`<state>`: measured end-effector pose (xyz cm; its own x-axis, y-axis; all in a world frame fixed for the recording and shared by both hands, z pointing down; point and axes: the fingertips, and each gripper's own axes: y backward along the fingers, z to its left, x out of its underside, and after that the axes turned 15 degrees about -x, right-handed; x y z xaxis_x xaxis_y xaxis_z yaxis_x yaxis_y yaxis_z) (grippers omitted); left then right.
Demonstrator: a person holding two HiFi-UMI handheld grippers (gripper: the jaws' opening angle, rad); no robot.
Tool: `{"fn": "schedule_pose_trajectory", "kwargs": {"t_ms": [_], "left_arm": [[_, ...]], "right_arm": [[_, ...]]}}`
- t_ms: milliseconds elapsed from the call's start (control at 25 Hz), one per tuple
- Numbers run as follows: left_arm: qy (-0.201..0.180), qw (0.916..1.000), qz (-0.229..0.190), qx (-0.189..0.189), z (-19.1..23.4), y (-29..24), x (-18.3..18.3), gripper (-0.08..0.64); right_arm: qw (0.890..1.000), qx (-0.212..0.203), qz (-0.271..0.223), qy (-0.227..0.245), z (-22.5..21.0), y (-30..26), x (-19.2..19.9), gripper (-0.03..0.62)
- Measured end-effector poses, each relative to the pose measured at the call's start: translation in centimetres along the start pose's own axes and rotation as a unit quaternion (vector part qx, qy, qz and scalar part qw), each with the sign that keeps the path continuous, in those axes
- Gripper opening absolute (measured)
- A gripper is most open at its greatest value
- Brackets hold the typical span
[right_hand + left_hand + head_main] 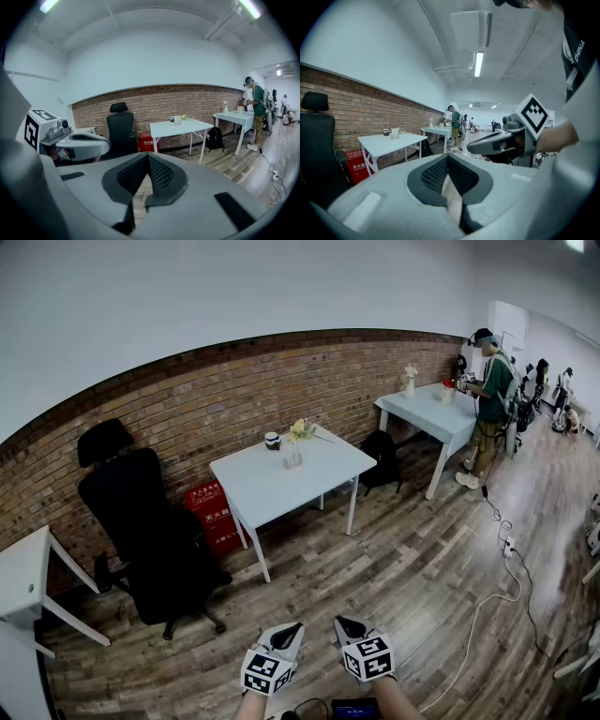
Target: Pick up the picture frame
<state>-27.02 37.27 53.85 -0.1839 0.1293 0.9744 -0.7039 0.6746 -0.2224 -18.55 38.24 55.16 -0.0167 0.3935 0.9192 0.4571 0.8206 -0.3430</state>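
Observation:
A white table point(267, 491) stands by the brick wall, far ahead of both grippers. On it are a dark cup point(272, 440), a small bunch of flowers point(301, 429) and a small pale upright thing point(292, 457), perhaps the picture frame; it is too small to be sure. It also shows small and distant on the table in the left gripper view point(395, 133) and the right gripper view point(177, 120). My left gripper point(286, 636) and right gripper point(349, 626) are side by side low over the wood floor. Both are shut and hold nothing.
A black office chair point(150, 521) stands left of the table, with a red box point(214, 512) against the wall between them. A black backpack point(382, 451) sits on the floor to the right. A person point(489, 399) stands at a second white table point(436, 413). A white cable point(487, 606) runs along the floor.

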Motion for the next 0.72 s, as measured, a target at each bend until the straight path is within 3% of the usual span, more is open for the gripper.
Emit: {"fn": "schedule_pose_trajectory", "kwargs": {"t_ms": [720], "left_arm": [[-0.011, 0.9996, 0.007, 0.026, -2.3, 0.4, 0.5, 0.012]], "right_arm": [[1.0, -0.01, -0.014, -0.008, 0.2, 1.6, 0.5, 0.009]]}}
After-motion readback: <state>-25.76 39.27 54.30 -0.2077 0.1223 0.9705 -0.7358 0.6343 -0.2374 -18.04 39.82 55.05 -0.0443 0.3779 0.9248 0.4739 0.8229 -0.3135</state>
